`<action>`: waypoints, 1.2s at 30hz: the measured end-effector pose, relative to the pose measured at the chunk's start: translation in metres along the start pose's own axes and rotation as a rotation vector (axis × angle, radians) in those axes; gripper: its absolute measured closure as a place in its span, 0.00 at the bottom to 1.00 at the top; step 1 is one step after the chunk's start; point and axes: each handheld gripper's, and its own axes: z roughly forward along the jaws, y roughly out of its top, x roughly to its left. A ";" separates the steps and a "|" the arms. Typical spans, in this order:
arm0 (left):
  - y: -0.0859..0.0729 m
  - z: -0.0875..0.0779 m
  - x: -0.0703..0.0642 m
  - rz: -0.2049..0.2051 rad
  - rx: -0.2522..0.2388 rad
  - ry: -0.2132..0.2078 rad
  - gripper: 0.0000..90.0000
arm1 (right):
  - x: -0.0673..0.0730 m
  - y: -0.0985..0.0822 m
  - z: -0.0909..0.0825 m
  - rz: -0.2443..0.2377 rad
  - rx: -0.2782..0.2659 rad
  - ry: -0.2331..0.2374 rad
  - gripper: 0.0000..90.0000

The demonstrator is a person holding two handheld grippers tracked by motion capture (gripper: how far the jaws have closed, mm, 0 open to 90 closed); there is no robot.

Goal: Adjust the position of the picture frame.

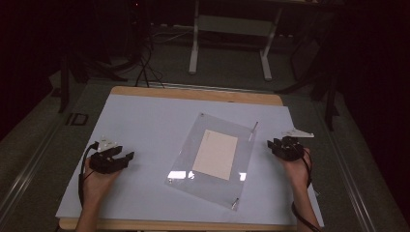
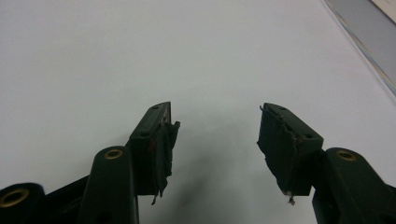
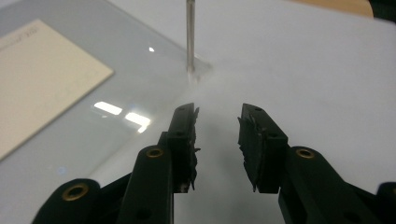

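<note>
The right gripper is standing with its jaws partly apart and nothing between them, aimed at the thin metal pin rising upright from the near corner of the clear plastic sheet. The sheet is lying in the middle of the table with a cream card on it. I am lining the gap up squarely on the pin so the pads will meet it evenly. My left gripper is waiting wide apart and empty over bare table, well left of the sheet.
</note>
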 end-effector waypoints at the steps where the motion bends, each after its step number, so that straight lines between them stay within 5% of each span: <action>1: 0.000 0.001 -0.001 0.008 0.006 0.003 0.50 | 0.000 0.003 0.002 0.000 -0.001 0.004 0.73; 11: -0.001 0.002 -0.012 0.073 0.006 -0.015 0.53 | 0.009 0.031 0.031 -0.020 -0.016 0.022 0.73; 18: -0.003 -0.001 -0.011 0.051 -0.004 -0.023 0.53 | 0.015 0.044 0.052 -0.036 -0.014 0.026 0.74; 24: -0.004 -0.005 -0.006 0.024 -0.022 -0.026 0.54 | 0.016 0.050 0.076 0.011 0.016 -0.007 0.82; 27: -0.004 -0.005 -0.004 0.016 -0.024 -0.028 0.55 | 0.016 0.050 0.080 0.036 0.011 -0.005 0.82; 29: -0.004 -0.006 -0.004 0.013 -0.026 -0.028 0.56 | 0.018 0.050 0.086 0.025 0.030 -0.013 0.93; 36: -0.004 -0.005 -0.004 0.020 -0.027 -0.022 0.56 | 0.019 0.050 0.087 0.070 0.026 -0.024 0.95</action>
